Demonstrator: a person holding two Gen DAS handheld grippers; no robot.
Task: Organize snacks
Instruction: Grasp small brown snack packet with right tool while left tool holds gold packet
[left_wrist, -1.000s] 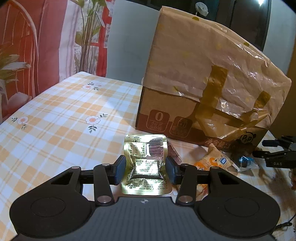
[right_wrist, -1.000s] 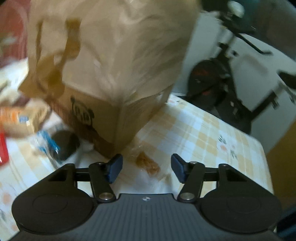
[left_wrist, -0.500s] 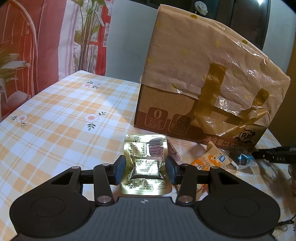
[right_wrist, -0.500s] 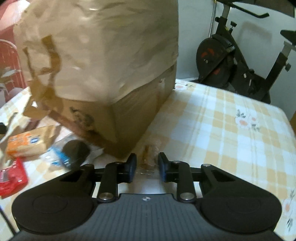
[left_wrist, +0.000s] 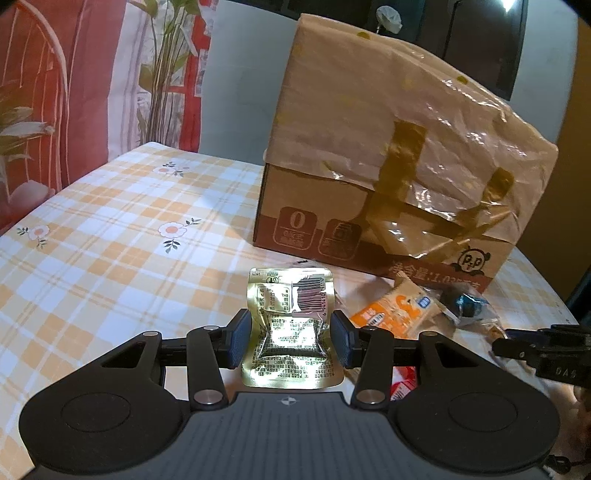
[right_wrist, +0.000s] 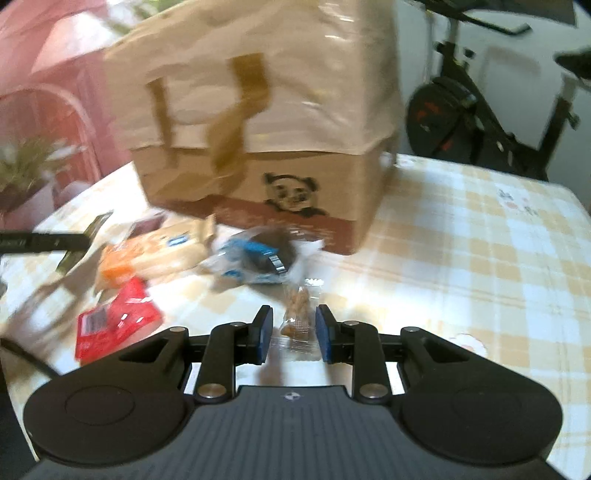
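My left tool (left_wrist: 291, 338) clamps the gold packet (left_wrist: 291, 328); my right tool (right_wrist: 293, 334) pinches the small clear snack (right_wrist: 297, 314), both lengthwise toward the box (left_wrist: 388, 177) beyond.

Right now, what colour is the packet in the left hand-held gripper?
Shiny gold foil packet with black print and a barcode; clearest in the left wrist view.

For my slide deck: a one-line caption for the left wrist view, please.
Left gripper clamps a gold foil packet before a paper-covered cardboard box.
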